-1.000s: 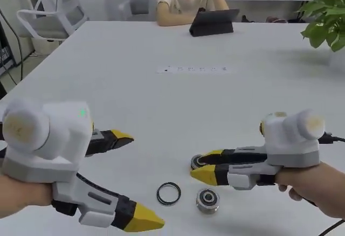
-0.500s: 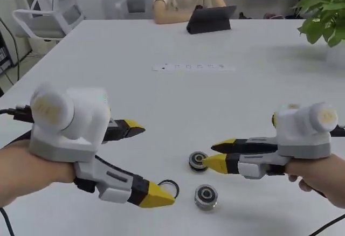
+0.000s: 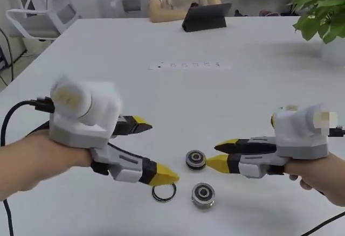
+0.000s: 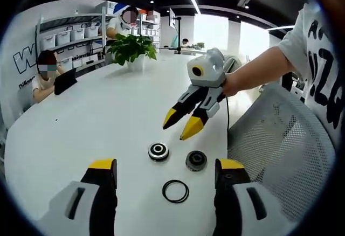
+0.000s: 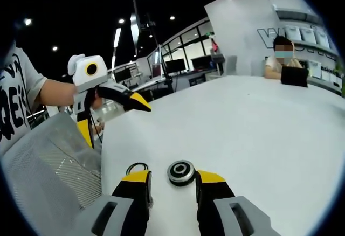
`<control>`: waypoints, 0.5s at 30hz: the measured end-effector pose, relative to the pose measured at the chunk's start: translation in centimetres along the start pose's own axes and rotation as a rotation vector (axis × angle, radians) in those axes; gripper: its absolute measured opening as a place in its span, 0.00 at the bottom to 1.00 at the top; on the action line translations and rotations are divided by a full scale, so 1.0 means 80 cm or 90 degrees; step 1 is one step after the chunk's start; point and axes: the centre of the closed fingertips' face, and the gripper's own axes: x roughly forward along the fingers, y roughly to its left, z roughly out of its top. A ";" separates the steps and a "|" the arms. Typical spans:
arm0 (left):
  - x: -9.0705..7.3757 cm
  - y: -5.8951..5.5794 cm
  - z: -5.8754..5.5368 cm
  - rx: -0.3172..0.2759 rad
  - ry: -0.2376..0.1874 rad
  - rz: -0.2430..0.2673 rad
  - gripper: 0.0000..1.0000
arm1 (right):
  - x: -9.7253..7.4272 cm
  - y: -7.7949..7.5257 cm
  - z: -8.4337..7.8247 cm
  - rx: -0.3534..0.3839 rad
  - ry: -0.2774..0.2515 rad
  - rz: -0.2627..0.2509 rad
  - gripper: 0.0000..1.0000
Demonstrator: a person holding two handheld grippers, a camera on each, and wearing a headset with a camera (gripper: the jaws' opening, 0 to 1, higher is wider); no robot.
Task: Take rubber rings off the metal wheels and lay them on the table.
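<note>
Ring (image 3: 164, 192) lay flat on the table (image 3: 242, 85), nearest you, off any wheel. Just right of it the near wheel (image 3: 203, 194) showed a bare grey rim, so I judged it stripped.

Over the last second you swung the left gripper (image 3: 156, 150) in from the left. Its jaws stood wide apart and empty, with the lower tip close over the ring.

Your right gripper (image 3: 216, 155) drew back rightward off the far wheel (image 3: 195, 159). Its jaws were a little apart and empty, tips just beside the wheel. That wheel's rim looked dark, so its ring was probably still on and next to pull.

Writing: a white strip (image 3: 188, 64) lay farther up the table, its marks too small to read. A big "W" showed on the wall (image 4: 24, 58), the rest cut off.
</note>
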 end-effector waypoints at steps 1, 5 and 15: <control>0.002 0.002 -0.001 0.000 0.001 0.001 0.69 | 0.000 -0.002 -0.001 -0.002 0.001 -0.002 0.31; 0.008 0.007 -0.001 -0.001 0.001 0.005 0.66 | 0.001 -0.005 -0.007 -0.007 0.009 -0.005 0.30; 0.026 0.017 -0.009 -0.014 0.010 0.006 0.55 | 0.006 -0.013 -0.014 -0.023 0.022 -0.010 0.27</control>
